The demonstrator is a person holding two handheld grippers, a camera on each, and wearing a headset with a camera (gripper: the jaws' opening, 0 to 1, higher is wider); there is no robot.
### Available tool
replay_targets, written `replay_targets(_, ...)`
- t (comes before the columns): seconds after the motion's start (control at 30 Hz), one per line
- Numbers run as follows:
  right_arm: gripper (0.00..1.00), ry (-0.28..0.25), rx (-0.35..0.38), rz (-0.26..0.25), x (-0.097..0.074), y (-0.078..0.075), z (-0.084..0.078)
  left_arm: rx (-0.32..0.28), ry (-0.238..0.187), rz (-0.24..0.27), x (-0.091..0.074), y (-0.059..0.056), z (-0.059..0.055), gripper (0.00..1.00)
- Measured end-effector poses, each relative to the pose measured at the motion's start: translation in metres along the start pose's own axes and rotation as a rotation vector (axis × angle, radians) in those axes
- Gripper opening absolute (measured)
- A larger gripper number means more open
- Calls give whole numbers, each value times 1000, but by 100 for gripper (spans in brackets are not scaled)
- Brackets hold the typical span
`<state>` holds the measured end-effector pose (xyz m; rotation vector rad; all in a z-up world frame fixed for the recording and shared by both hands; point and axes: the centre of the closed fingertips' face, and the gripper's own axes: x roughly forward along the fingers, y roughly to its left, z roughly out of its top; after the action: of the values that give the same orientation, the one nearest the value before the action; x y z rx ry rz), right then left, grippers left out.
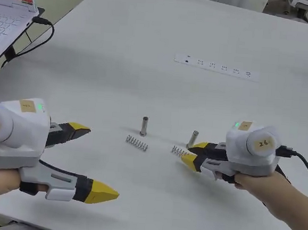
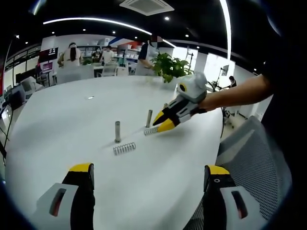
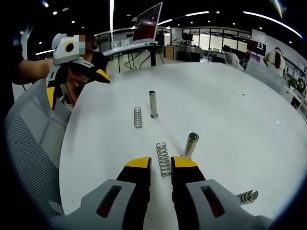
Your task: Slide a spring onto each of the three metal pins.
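Two metal pins stand on the white table, one (image 1: pixel 144 126) at the middle and one (image 1: pixel 193 139) to its right. One spring (image 1: pixel 137 143) lies in front of the middle pin. A second spring (image 1: pixel 179 151) lies at the tips of my right gripper (image 1: pixel 192 152). In the right gripper view its jaws (image 3: pixel 162 166) stand narrowly open on either side of this spring's (image 3: pixel 163 158) near end, beside the leaning pin (image 3: pixel 191 143). A third spring (image 3: pixel 248 195) lies low at the right. My left gripper (image 1: pixel 92 161) hangs wide open and holds nothing, short of the pins (image 2: pixel 117 132).
A white power strip (image 1: pixel 216 67) lies far back on the table. A laptop (image 1: pixel 7 7) and its black cable (image 1: pixel 43 34) sit at the far left edge. A mesh chair (image 2: pixel 254 163) stands beside the table's near edge.
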<state>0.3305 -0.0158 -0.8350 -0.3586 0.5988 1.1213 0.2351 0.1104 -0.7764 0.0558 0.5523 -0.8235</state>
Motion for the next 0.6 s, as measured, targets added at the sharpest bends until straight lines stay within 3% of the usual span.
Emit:
replay_targets(0.53,9,48,-7,11,5,-1,-18,0,6,-3,1,-1,0,92)
replay_targets(0.6,9,35,-11,6,5,-3,-17,3,8,-4,1,-2,0,92)
